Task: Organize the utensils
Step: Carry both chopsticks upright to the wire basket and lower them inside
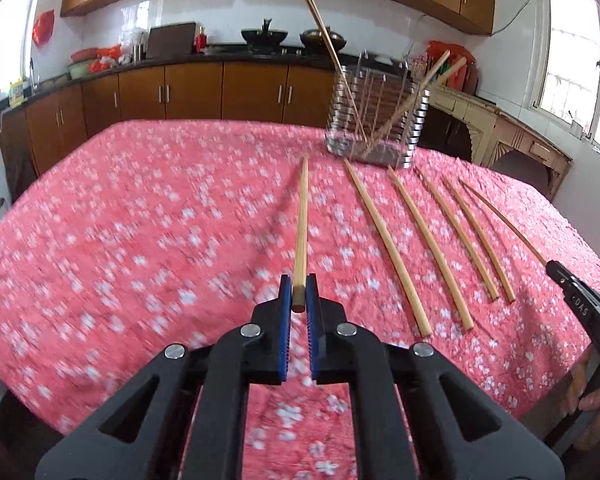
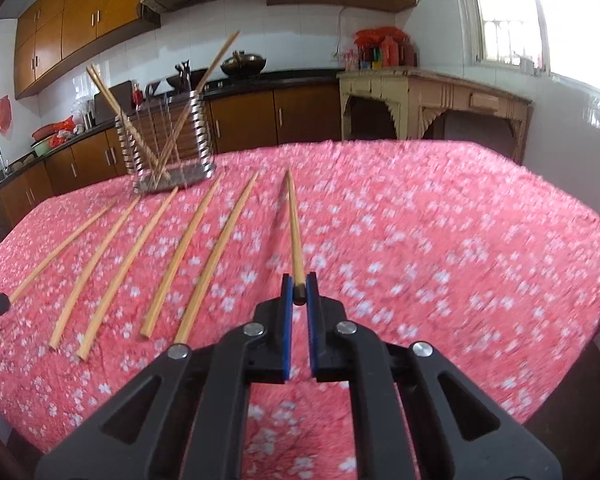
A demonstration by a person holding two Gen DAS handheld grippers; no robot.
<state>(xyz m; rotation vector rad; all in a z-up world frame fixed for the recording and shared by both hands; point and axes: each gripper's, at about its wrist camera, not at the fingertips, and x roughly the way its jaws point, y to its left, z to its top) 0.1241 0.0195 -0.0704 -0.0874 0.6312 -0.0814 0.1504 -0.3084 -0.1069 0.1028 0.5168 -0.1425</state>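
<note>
Left claw (image 1: 299, 294): blue pads are closed on the butt end of one chopstick (image 1: 301, 224), which is held pointing forward above the pink floral tablecloth (image 1: 140, 240) on the counter. To its right, four loose chopsticks (image 1: 386, 248) are laid side by side on the cloth. Behind them a wire utensil holder (image 1: 376, 120) is seen with chopsticks leaning inside. Right claw (image 2: 299, 288): clamped on another chopstick (image 2: 294, 228), right of the row.
</note>
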